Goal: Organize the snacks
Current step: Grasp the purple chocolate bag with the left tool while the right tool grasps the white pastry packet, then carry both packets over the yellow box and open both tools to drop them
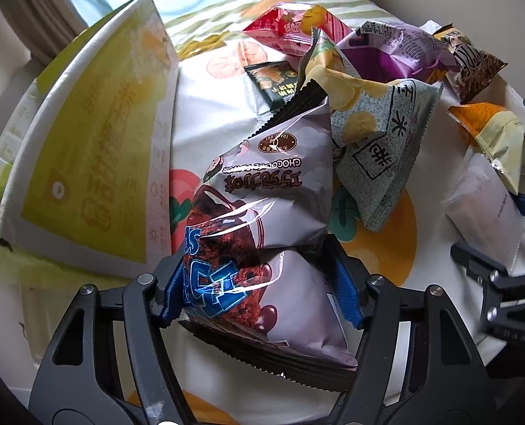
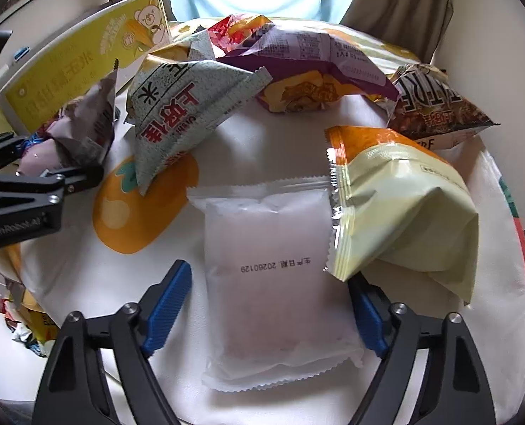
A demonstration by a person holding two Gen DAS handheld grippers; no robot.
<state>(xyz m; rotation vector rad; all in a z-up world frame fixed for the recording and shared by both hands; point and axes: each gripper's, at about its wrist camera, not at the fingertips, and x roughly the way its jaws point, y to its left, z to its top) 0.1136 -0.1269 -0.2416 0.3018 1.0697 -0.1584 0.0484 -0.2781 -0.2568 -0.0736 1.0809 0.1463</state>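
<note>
My left gripper (image 1: 262, 283) is shut on a lilac chocolate snack bag (image 1: 262, 205), which is creased between the blue pads; the bag also shows in the right wrist view (image 2: 81, 124). My right gripper (image 2: 273, 308) is open, its blue pads on either side of a white frosted packet (image 2: 276, 276) that lies flat on the fruit-print cloth (image 2: 67, 276). The same packet shows at the right of the left wrist view (image 1: 485, 212). A pale yellow and orange bag (image 2: 404, 209) overlaps the packet's right corner.
A yellow cardboard box (image 1: 96, 148) stands at the left. A pile of bags lies behind: a grey-green one (image 2: 184, 113), a purple one (image 2: 308, 56), a red one (image 1: 287, 32), a dark green packet (image 1: 273, 81) and a brown one (image 2: 435, 109).
</note>
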